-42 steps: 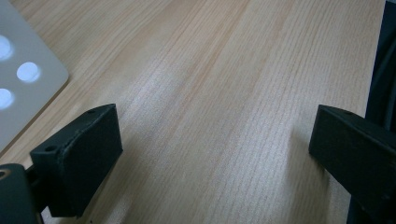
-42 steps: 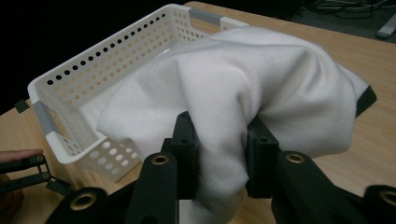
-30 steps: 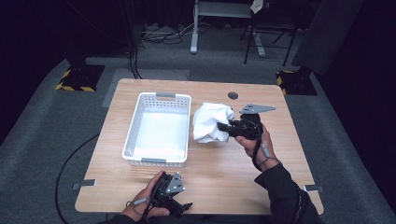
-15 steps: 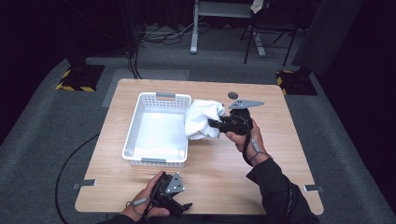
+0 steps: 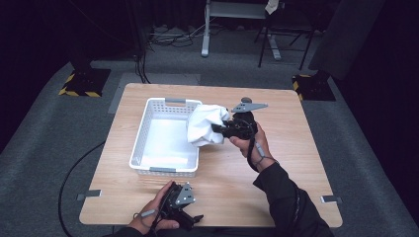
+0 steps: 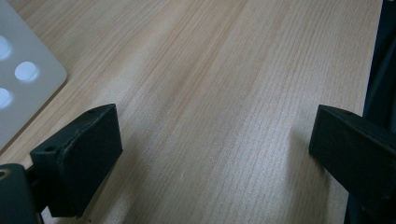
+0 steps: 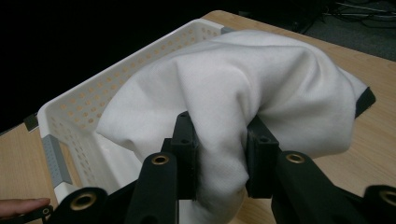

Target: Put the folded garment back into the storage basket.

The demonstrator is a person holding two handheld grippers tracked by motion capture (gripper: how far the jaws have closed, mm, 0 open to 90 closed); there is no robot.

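One soft white cloth [image 7: 243,93], matte and bunched into rounded folds, is pinched between the jaws of the right gripper [image 7: 219,158], whose black pads press into a thick fold of it. In the high view the cloth [image 5: 205,126] hangs at the right rim of the basket [image 5: 148,118], partly over its inside and partly over the desk [image 5: 296,148]. There is one basket: a white plastic rectangle with rounded corners, walls pierced by rows of small round holes, and a grey tab on each short end. The right gripper [image 5: 217,129] is black with a grey three-cornered plate on top. The left gripper [image 5: 190,217] rests low at the near edge of the desk, its jaws standing wide apart with only bare wood between them; in its own view a corner of perforated white plastic [image 6: 23,74] lies to one side. The desk is one pale wood-grain top with rounded corners. It stands on grey carpet in a dark room, with cables on the floor, yellow-and-black striped bases [image 5: 81,84], and metal legs of furniture behind.
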